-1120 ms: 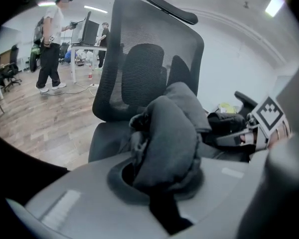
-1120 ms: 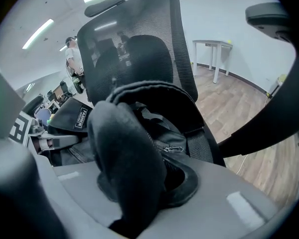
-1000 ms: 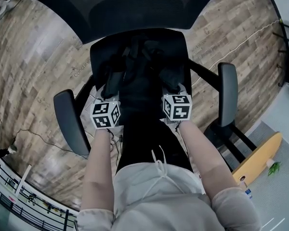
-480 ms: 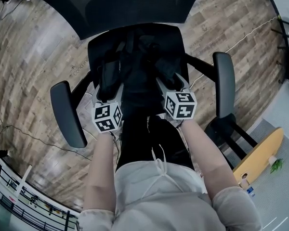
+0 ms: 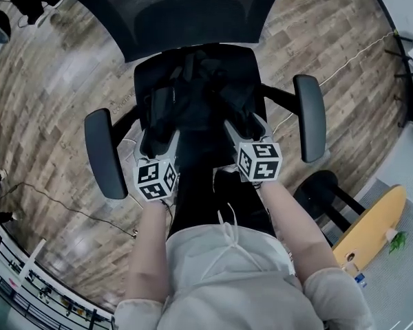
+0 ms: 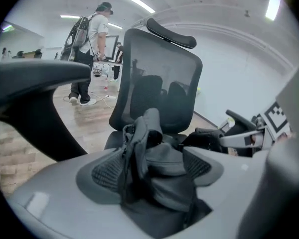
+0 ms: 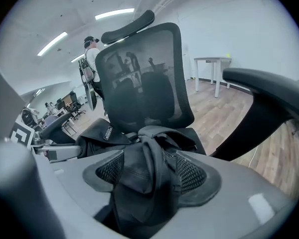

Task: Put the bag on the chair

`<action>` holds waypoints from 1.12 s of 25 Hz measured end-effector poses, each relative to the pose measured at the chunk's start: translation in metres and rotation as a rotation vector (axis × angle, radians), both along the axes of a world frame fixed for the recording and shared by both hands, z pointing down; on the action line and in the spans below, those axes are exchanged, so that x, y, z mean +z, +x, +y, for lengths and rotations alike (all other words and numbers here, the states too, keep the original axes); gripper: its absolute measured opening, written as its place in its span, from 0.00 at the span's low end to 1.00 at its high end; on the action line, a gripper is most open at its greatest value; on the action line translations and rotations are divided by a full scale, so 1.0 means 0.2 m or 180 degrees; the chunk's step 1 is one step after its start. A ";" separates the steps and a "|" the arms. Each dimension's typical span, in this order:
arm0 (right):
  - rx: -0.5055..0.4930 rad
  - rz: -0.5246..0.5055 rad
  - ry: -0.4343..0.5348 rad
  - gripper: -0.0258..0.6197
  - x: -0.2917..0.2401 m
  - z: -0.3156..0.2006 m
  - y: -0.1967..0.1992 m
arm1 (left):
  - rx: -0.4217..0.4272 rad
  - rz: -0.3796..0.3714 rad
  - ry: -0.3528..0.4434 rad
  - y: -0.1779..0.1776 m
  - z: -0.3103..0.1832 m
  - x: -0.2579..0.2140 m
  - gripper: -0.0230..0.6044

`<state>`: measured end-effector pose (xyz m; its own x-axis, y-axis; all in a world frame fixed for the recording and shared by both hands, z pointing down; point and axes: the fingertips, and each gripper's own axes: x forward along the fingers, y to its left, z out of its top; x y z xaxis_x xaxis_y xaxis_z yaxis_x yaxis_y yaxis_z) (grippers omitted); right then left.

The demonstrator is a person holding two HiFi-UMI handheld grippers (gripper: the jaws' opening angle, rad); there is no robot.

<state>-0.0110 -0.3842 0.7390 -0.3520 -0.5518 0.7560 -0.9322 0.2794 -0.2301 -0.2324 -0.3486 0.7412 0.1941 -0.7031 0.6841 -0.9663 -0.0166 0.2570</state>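
Bag (image 5: 201,102), black and crumpled, is lying on the seat (image 5: 251,64) of the black office chair (image 5: 193,16), just ahead of both claws and reaching into the gap of each. Furthest left, the chair's left armrest (image 5: 104,153) is sitting outward of the left claw (image 6: 152,168), apart from it. That claw is pointing forward and down at the seat. Its jaws have just been opening and are now standing wide apart. A raised fold of the bag with a strap is poking up between the ribbed pads (image 6: 105,171), but the pads are not pressing on it, so this claw is gripping nothing. Beyond its jaws the mesh backrest (image 6: 159,78) is rising upright. Far off to the left of that, a person (image 6: 92,39) wearing a backpack (image 6: 74,31) is standing on the wooden floor (image 5: 48,81). The bulk of the bag is resting between the two claws. The right claw (image 7: 149,172) is mirroring the left one: its jaws have also just been opening and are gaping wide, with dark bag cloth bunching loosely between them, unclamped. To this claw's right, the right armrest (image 5: 310,115) is sitting clear of it, and far beyond it a white table (image 7: 212,61) is standing near the wall.
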 end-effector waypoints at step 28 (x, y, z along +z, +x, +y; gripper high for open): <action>0.0349 -0.0544 0.1416 0.06 -1.70 -0.12 -0.04 | 0.0142 -0.0086 0.1689 0.14 -0.12 -1.82 0.11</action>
